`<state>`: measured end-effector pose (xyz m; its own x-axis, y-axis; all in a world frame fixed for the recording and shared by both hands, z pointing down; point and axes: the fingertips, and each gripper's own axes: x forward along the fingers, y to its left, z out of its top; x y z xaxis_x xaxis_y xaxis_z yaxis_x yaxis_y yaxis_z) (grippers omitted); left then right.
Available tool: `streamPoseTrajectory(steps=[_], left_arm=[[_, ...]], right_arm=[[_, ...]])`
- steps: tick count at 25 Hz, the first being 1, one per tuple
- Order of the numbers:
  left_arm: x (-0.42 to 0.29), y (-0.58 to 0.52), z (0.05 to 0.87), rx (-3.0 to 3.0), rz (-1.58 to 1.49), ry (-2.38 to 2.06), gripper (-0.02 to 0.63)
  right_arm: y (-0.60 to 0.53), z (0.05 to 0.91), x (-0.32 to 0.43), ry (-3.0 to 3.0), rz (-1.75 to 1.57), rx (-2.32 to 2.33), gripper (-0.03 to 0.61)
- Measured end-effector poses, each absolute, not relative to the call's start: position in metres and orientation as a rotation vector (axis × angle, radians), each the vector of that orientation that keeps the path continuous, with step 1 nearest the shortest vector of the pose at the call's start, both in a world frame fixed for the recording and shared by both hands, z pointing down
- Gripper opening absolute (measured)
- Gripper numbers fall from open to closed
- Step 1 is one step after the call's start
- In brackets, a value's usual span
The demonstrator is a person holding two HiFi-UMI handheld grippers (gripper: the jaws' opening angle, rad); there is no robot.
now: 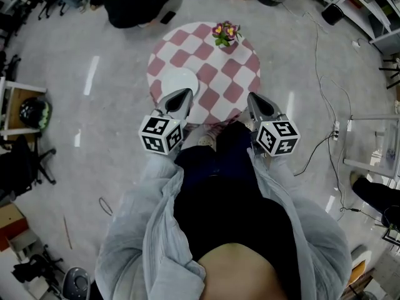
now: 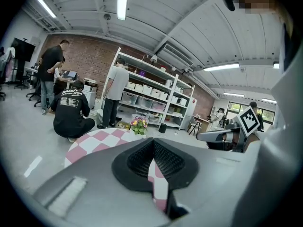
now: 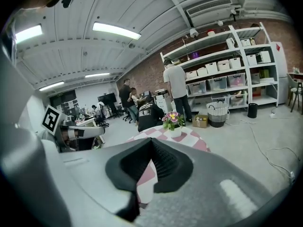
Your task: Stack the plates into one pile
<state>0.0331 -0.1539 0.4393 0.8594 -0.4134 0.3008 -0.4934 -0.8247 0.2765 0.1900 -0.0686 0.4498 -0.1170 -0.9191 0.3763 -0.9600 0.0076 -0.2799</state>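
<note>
Hovering by table [image 1: 244, 74], L hand-held gripper [image 1: 186, 94] & R hand-held gripper [image 1: 251, 97] shut, empty; plate [image 1: 177, 80] (poss. stack), flower pot [image 1: 226, 35] beyond.

Left tool [image 1: 182, 96] and right tool [image 1: 255, 100] — jaws together, empty — held forward side by side.

— Is the table [image 1: 240, 74] covered with cloth?
— It seems so: matt cloth in pink and white squares. The plate [image 1: 177, 82] on it is white and smooth.
— And the tools?
— The left gripper [image 1: 186, 92] and the right gripper [image 1: 251, 96] have grey matt plastic shells, with black ribbed pads [image 2: 165, 159] inside. The floor [image 1: 119, 92] is grey and glossy. The sleeve [image 1: 150, 230] is soft grey cloth.
</note>
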Motion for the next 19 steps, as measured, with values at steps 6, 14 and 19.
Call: streamPoseTrajectory(steps=[6, 14, 19], left_arm=[[0.032, -0.151, 0.444, 2.677, 0.335, -0.679, 0.014], [0.028, -0.155, 0.448, 2.658, 0.328, -0.700, 0.015], [0.032, -0.153, 0.446, 2.659, 0.326, -0.697, 0.014]], right_arm=[[-0.074, 0.451, 0.185, -2.190, 0.764, 2.015, 0.002], [-0.077, 0.455, 0.180, -2.191, 0.787, 1.984, 0.002], [-0.077, 0.454, 0.184, -2.184, 0.789, 1.977, 0.002]])
